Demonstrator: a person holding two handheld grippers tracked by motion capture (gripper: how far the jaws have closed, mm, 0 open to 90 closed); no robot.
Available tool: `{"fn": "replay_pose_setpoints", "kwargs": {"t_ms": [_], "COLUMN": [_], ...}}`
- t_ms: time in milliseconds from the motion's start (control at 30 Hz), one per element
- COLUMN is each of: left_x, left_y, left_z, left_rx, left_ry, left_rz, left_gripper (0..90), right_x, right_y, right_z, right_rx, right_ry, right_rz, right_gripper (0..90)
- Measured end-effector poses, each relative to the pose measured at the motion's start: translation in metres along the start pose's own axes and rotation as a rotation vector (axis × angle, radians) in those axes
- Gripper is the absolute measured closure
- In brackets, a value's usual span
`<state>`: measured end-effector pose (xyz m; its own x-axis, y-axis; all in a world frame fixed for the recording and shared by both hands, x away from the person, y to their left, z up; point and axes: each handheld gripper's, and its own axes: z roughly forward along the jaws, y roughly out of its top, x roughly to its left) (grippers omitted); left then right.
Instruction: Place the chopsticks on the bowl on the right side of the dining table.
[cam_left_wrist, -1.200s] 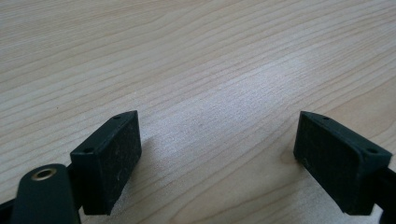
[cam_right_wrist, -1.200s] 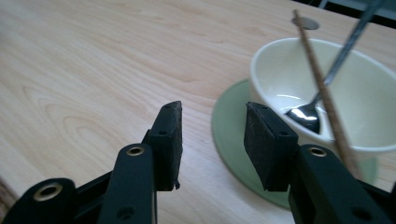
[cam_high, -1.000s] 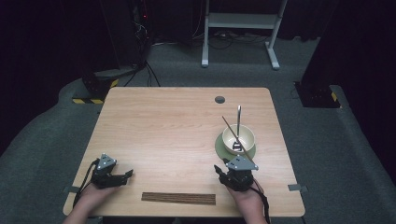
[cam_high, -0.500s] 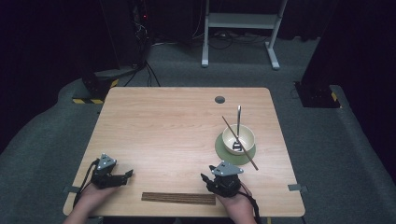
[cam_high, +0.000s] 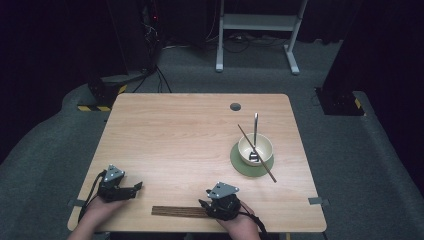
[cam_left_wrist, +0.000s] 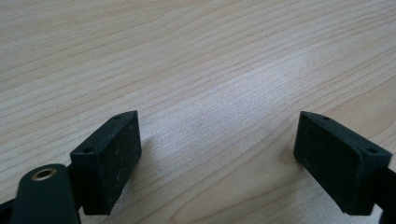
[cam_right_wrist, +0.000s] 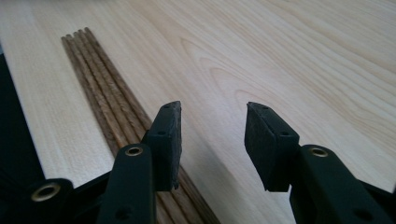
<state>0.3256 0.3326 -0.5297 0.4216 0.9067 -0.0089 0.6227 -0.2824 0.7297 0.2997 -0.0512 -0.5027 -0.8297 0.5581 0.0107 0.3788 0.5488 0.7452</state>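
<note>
Dark wooden chopsticks (cam_right_wrist: 100, 88) lie bundled by the near edge of the pale wood table (cam_high: 175, 130), partly hidden under the right gripper (cam_right_wrist: 212, 140), jaws half-open, empty. Left gripper (cam_left_wrist: 217, 154) rests wide. Grey carpet surrounds.

A light wooden table (cam_high: 165, 130) with a round cable hole (cam_high: 235, 106) stands on grey carpet (cam_high: 45, 150). Behind it the room is dark: a white metal frame (cam_high: 257, 22), black cabinets, tangled cables and yellow-black hazard tape (cam_high: 95, 107) on the floor.
</note>
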Motion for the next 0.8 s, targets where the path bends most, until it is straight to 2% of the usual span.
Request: {"fn": "replay_pose_setpoints", "kwargs": {"t_ms": [100, 167, 333, 467, 533, 633, 800], "left_x": [0.0, 0.0, 0.0, 0.0, 0.0, 0.0, 0.0], "left_y": [0.0, 0.0, 0.0, 0.0, 0.0, 0.0, 0.0], "left_z": [0.0, 0.0, 0.0, 0.0, 0.0, 0.0, 0.0], "left_rx": [0.0, 0.0, 0.0, 0.0, 0.0, 0.001, 0.0], "left_ry": [0.0, -0.001, 0.0, 0.0, 0.0, -0.001, -0.002], "left_rz": [0.0, 0.001, 0.001, 0.001, 0.001, 0.002, 0.002], "left_gripper": [14.9, 14.9, 14.9, 14.9, 14.9, 14.9, 14.9], "right_x": [0.003, 0.01, 0.017, 0.017, 0.017, 0.017, 0.014], "right_y": [0.0, -0.001, 0.0, 0.0, 0.0, 0.0, -0.001], "right_z": [0.003, 0.007, 0.011, 0.011, 0.011, 0.01, 0.011], "right_rx": [0.008, 0.023, 0.04, 0.032, 0.037, 0.046, 0.055], "right_ry": [0.019, 0.037, 0.048, 0.045, 0.048, 0.031, 0.038], "right_rz": [-0.004, -0.035, -0.052, -0.055, -0.055, -0.058, -0.05], "right_gripper": [57.4, 59.2, 62.1, 65.2, 71.6, 76.2, 77.8]}}
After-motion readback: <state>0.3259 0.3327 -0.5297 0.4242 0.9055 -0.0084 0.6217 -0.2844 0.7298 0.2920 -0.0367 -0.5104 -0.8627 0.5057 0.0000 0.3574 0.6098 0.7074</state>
